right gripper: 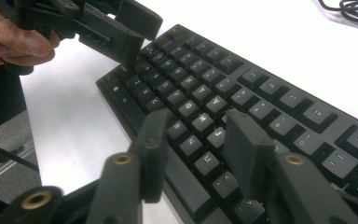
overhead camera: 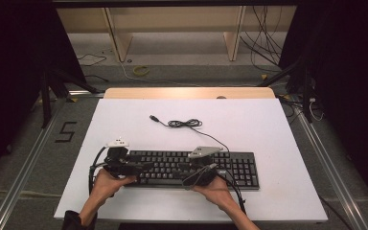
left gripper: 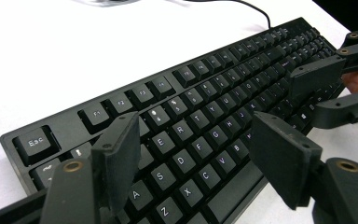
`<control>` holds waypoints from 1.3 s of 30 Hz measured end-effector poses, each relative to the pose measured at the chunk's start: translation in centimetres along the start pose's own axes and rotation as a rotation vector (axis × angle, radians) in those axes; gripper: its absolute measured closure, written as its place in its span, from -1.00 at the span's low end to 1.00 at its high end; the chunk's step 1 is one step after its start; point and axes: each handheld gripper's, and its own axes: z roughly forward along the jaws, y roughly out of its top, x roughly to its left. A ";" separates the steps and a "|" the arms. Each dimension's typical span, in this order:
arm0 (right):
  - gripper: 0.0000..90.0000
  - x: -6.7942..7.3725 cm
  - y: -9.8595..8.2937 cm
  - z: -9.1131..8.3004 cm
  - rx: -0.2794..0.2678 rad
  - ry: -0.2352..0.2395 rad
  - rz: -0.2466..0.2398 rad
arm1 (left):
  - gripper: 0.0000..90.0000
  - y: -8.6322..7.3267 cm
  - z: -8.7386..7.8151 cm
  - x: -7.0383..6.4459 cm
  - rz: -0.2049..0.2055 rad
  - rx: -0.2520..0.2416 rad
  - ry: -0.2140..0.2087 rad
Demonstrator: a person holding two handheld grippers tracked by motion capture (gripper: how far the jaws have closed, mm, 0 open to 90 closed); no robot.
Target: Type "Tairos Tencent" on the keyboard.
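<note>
A black keyboard lies along the near part of the white table. Its cable runs back to a small coil, and the USB plug lies loose. My left gripper hovers open over the keyboard's left letter keys, with nothing between its jaws. From the other side, my right gripper points toward it, also open, just over the middle keys. The two tips face each other a short gap apart. The right gripper and the left gripper each appear in the other's view.
A wooden strip borders the table's far edge, with a light wooden frame on the floor beyond. Loose cables and a yellow loop lie there. Metal rails flank the table.
</note>
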 end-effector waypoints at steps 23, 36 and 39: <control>1.00 -0.2 0.2 2.1 0.056 -0.032 -0.029 | -0.28 -0.7 -0.7 -0.5 0.010 -0.031 -0.010; 1.00 0.4 0.2 3.4 0.093 -0.028 -0.047 | -0.28 -0.9 -0.7 -0.6 0.014 -0.032 -0.012; 1.00 0.4 0.1 3.6 0.100 -0.029 -0.049 | -0.28 -0.9 -0.7 -0.6 0.017 -0.030 -0.012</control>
